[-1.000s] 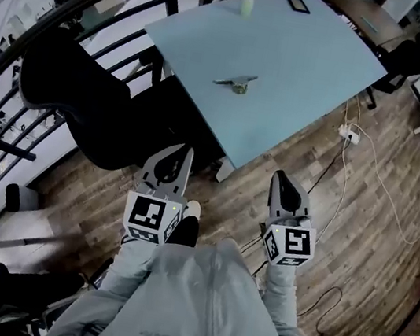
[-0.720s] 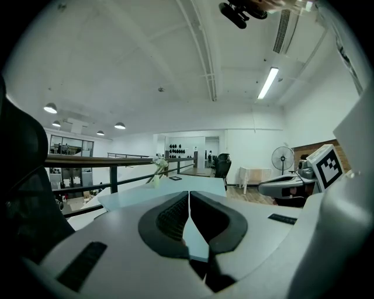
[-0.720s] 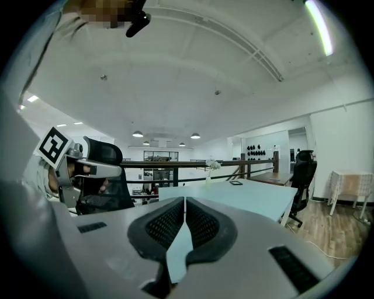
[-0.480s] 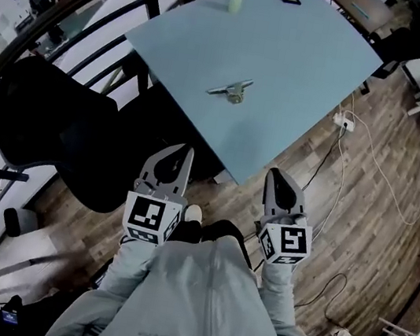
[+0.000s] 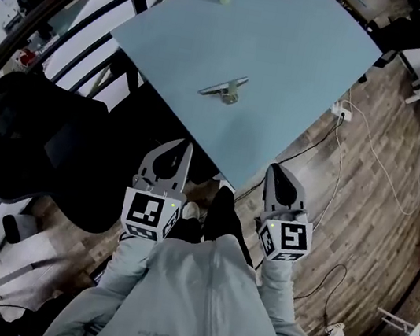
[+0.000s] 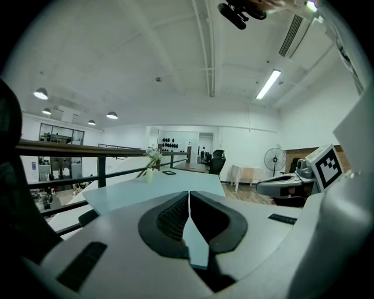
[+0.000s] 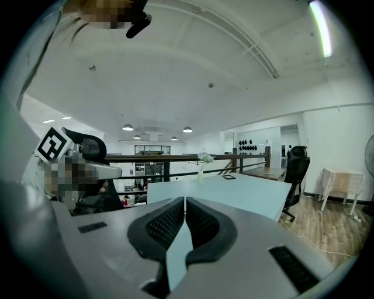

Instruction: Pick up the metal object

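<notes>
L gripper (image 5: 186, 151) & R gripper (image 5: 276, 173), both w/ jaws together on nothing, hang near corner of pale-blue table (image 5: 317, 53), metal object (image 5: 223, 90) mid-tabletop, well apart, shape too small to read, blk chair (image 5: 32, 133) at left, wood floor (image 5: 366, 189) below.

1. We can read no word, number or brand in any view.
2. Just off the near corner of the pale blue rectangular table (image 5: 291, 65), we see black-and-white square code patterns. They carry no letters. One set is on the white marker cube (image 5: 145, 214) of the left gripper (image 5: 184, 148), the other on the matching cube (image 5: 287, 241) of the right gripper (image 5: 276, 169).
3. Further from that table, a short line of print (image 5: 143, 334) on the person's grey top (image 5: 203, 306) is too small for us to read.
</notes>
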`<action>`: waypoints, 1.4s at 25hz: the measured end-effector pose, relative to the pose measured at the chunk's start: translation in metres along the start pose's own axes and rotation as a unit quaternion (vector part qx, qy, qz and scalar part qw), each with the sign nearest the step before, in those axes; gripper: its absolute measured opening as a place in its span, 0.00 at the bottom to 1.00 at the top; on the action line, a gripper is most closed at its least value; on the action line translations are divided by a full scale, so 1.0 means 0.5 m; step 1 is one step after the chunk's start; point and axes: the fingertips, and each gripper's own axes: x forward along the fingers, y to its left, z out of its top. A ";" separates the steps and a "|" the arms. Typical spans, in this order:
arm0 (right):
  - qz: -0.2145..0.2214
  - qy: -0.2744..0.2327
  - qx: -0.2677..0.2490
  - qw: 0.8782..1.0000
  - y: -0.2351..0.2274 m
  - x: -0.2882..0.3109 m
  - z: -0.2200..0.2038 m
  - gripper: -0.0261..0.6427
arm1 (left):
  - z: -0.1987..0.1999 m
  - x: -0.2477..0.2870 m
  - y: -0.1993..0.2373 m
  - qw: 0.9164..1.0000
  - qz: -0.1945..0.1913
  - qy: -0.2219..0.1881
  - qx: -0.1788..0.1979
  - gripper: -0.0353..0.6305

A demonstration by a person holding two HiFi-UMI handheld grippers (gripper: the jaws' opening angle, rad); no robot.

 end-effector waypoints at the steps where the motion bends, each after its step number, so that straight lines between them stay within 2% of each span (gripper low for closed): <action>1: 0.002 0.001 -0.001 1.000 -0.005 0.014 0.001 0.08 | 0.002 0.013 0.006 1.000 0.002 0.000 -0.001 0.10; 12: 0.034 0.002 -0.008 0.999 -0.135 0.206 0.042 0.08 | 0.066 0.212 0.059 1.000 0.027 -0.010 0.002 0.10; 20: 0.075 -0.001 -0.019 0.997 -0.218 0.318 0.088 0.08 | 0.109 0.327 0.081 0.998 0.062 -0.010 -0.001 0.10; 28: 0.117 -0.001 -0.025 0.993 -0.241 0.371 0.097 0.08 | 0.113 0.362 0.090 0.995 0.096 -0.004 -0.002 0.10; 35: 0.118 0.001 -0.030 0.993 -0.223 0.382 0.100 0.08 | 0.112 0.347 0.100 0.996 0.090 0.000 0.000 0.10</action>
